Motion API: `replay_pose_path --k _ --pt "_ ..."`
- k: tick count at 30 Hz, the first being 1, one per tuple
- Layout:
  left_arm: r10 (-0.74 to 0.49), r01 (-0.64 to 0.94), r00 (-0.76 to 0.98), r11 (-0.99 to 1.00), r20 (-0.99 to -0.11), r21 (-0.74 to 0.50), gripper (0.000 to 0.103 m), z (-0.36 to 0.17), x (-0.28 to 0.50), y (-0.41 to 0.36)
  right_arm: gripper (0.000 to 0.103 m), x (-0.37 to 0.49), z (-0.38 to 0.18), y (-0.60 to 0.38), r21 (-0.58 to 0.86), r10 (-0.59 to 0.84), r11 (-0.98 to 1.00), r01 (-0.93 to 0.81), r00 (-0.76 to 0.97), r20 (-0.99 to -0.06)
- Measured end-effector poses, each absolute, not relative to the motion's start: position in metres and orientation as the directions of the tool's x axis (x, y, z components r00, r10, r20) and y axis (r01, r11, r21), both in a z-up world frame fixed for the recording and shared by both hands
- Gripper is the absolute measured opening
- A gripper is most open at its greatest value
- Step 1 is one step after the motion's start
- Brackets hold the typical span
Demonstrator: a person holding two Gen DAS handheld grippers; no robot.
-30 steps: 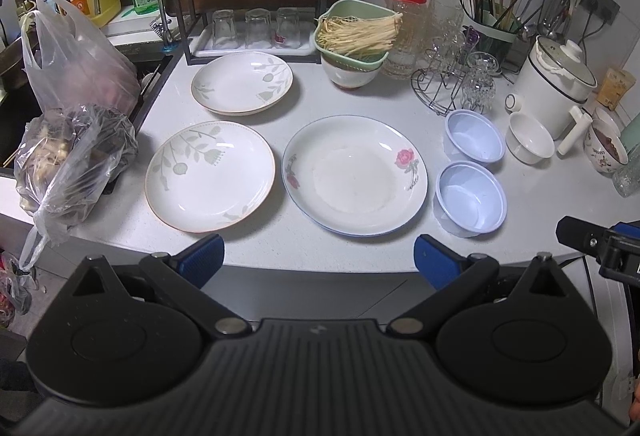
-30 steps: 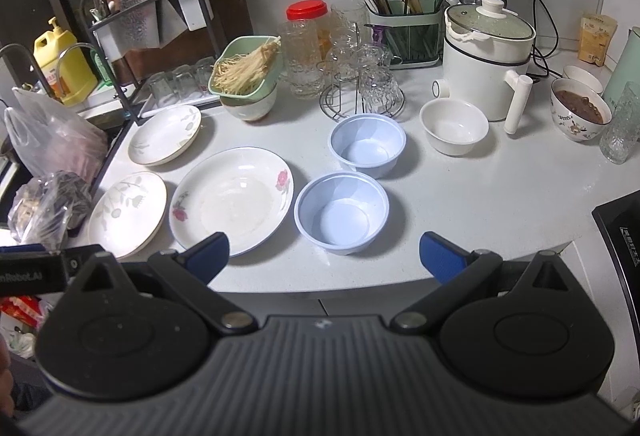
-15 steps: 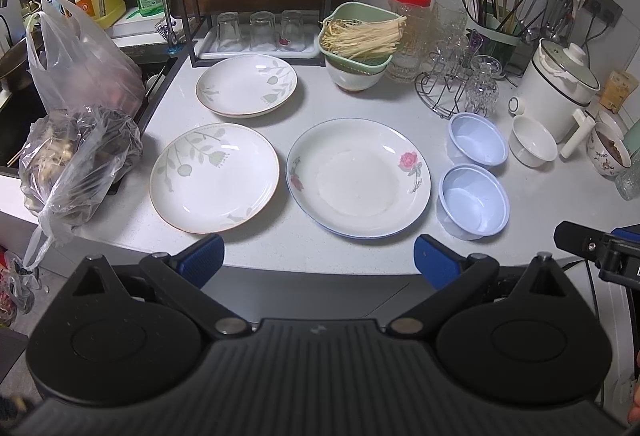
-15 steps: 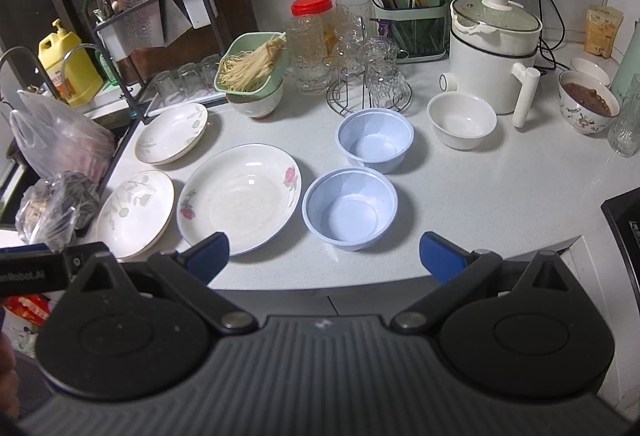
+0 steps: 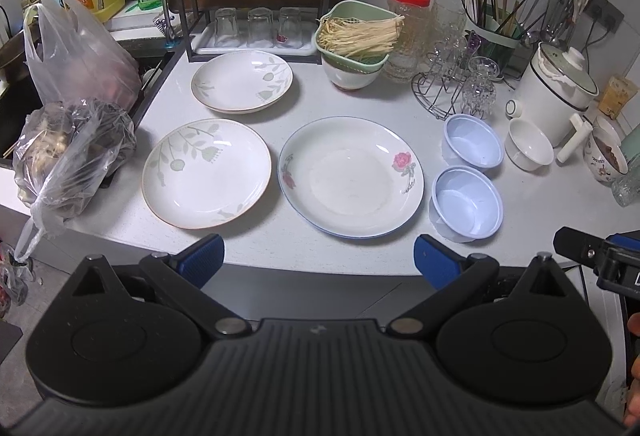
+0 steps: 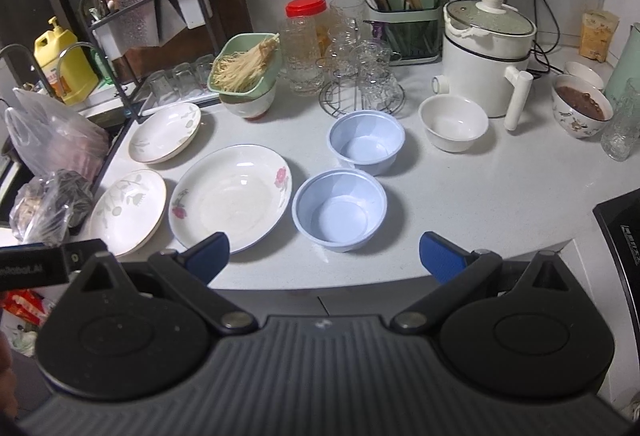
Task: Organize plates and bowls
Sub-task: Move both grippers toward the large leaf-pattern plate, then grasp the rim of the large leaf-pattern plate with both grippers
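Left gripper (image 5: 316,260): jaws spread wide, nothing held between the blue fingertips (image 5: 200,258); held off the near edge of the counter (image 5: 280,240), in front of the two near plates.

Right gripper (image 6: 324,254): jaws likewise spread wide, nothing held; held off the near counter edge, in front of the near blue bowl (image 6: 340,210).

Plates, as seen in the left wrist view:
- leaf-pattern plate (image 5: 206,172), near left, flat on the counter.
- rose-pattern plate (image 5: 351,176), just right of it, the largest; the two rims are close, contact cannot be told.
- second leaf-pattern plate (image 5: 242,81), farther back, just in front of a tray of upturned glasses (image 5: 252,28).

Bowls:
- near blue bowl just right of the rose-pattern plate.
- far blue bowl (image 6: 367,142) directly behind it, rims close together.
- white bowl (image 6: 454,122) right of the far blue bowl, just in front of a white lidded pot (image 6: 486,56).
- All three upright and seen to be empty.

Other items noted: a green basket of noodles (image 5: 354,34) seated in a white bowl at the back; a wire glass rack (image 6: 362,92); plastic bags (image 5: 68,124) at the left counter edge beside the sink; a patterned bowl with dark contents (image 6: 582,110) at far right.
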State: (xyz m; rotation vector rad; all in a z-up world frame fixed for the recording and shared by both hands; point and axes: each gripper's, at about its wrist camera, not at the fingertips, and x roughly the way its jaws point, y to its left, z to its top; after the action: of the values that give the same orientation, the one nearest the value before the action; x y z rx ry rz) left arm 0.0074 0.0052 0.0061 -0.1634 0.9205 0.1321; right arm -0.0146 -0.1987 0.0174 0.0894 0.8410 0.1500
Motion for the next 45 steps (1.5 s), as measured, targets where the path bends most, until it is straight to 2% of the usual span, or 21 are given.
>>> replay_pose_path --k 17,24,30,34,35,37,45 --pt "0.101 -0.263 0.586 0.962 -0.804 -0.071 0.102 0.007 -0.001 -0.009 0.102 -0.007 0.007 -0.215 0.221 0.279 0.960 -0.171 0.620 -0.734" --pt "0.198 -0.326 0.580 0.946 -0.790 -0.002 0.102 0.009 -0.008 -0.014 0.101 -0.006 0.003 -0.212 0.225 0.327 0.944 -0.240 0.613 -0.720" --pt "0.237 -0.374 0.564 0.927 -0.791 0.011 0.102 0.010 -0.016 -0.004 0.101 -0.007 0.000 -0.207 0.261 0.390 0.919 -0.295 0.594 -0.703" --pt "0.225 -0.380 0.562 0.925 -0.796 -0.007 0.102 0.008 -0.017 0.009 0.100 -0.006 -0.002 -0.198 0.273 0.404 0.914 -0.302 0.593 -0.697" --pt "0.222 -0.381 0.562 0.924 -0.797 -0.012 0.102 0.006 -0.016 0.014 0.094 -0.006 -0.002 -0.195 0.281 0.415 0.909 -0.309 0.593 -0.690" --pt "0.209 -0.379 0.563 0.925 -0.800 -0.025 0.102 0.003 -0.013 0.024 0.088 -0.006 -0.001 -0.189 0.294 0.437 0.898 -0.327 0.597 -0.673" --pt "0.118 -0.317 0.576 0.944 -0.809 -0.088 0.102 -0.015 0.015 0.089 0.088 0.006 -0.006 -0.132 0.274 0.417 0.907 -0.319 0.597 -0.685"
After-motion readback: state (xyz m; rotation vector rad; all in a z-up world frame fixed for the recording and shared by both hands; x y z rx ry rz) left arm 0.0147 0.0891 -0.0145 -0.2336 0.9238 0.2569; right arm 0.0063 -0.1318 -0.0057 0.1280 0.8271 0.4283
